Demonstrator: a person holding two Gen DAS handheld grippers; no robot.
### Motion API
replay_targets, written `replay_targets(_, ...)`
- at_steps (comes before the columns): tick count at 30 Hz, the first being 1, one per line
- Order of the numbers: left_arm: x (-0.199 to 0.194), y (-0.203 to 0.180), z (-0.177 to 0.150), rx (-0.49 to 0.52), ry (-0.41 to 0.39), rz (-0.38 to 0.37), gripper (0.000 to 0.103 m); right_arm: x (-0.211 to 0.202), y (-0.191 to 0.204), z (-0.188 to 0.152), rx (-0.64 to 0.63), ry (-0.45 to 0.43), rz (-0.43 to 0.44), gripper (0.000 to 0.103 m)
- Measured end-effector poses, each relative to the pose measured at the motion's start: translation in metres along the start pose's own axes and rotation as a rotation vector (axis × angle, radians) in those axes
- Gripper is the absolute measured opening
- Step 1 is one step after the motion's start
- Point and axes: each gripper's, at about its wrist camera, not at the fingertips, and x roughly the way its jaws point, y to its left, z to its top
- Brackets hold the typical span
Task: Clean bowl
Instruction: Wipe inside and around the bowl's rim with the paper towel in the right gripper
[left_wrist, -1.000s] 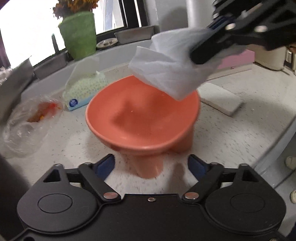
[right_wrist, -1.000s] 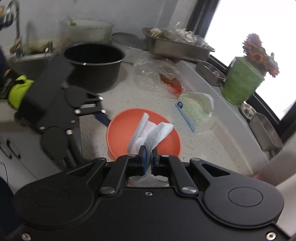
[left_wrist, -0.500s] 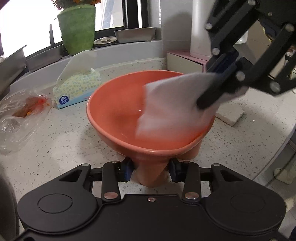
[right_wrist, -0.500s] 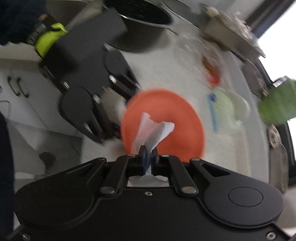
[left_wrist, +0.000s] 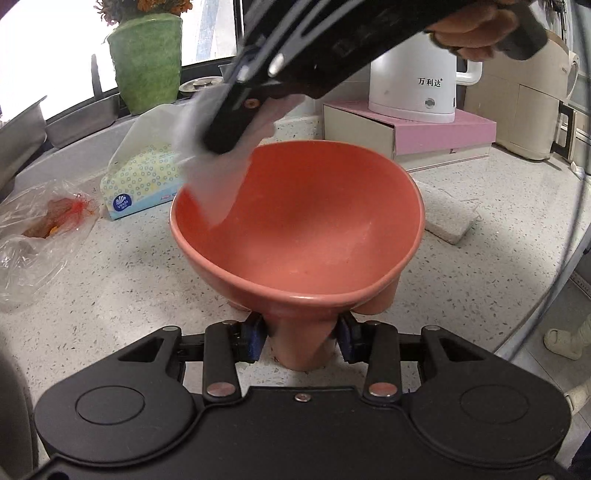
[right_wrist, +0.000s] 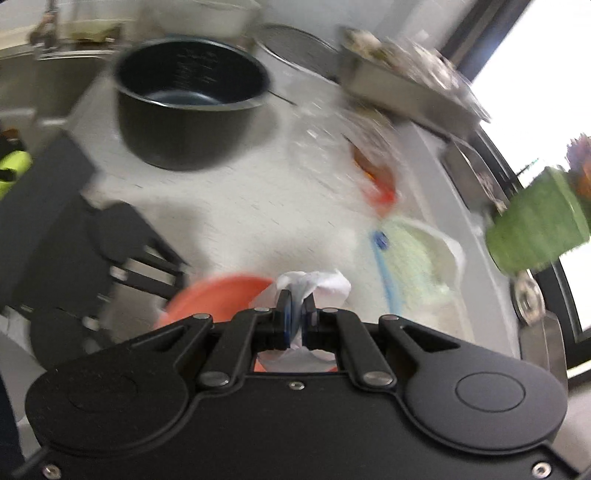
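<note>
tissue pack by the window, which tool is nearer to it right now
Right. The right tool, shut on a white tissue, is at the orange bowl's far rim beside the tissue pack. The left tool grips a bowl foot on the near side.

Orange footed plastic bowl (left_wrist: 306, 236) on speckled white surface (left_wrist: 129, 280), directly ahead of left hand-held gripper (left_wrist: 301, 341); its pads on either side of bowl's near foot, touching it. Right hand-held gripper (left_wrist: 221, 142) above bowl's far left rim, pinching white paper tissue (left_wrist: 218, 184) that hangs into bowl. Patterned tissue pack (left_wrist: 142, 182) beyond bowl to left; clear plastic bag (left_wrist: 40, 236) farther left. Green flower pot (left_wrist: 147, 61) behind pack on sill. White electric kettle (left_wrist: 417, 77) on pink box (left_wrist: 443, 133), behind bowl to right. From right hand-held gripper: black cooking pot (right_wrist: 188, 99) far ahead left.
</note>
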Motion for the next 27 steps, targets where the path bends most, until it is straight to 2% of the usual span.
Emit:
replay_targets(5, 0.002, 0.004, 0.001, 0.003, 0.001, -0.008, 0.038, -0.002, -0.028, -0.027, 0.133, 0.036, -0.022, 0.005)
replay_targets(16, 0.004, 0.008, 0.001, 0.0, 0.009, -0.007, 0.038, -0.024, -0.026, -0.071, 0.179, 0.076, -0.037, 0.005)
replay_targets(20, 0.007, 0.009, 0.002, -0.005, 0.016, 0.002, 0.038, -0.03, -0.017, -0.08, 0.165, 0.083, -0.021, 0.005)
replay_targets(27, 0.009, 0.009, 0.004, -0.02, 0.019, 0.009, 0.038, -0.043, 0.022, -0.093, 0.063, 0.098, 0.046, 0.005)
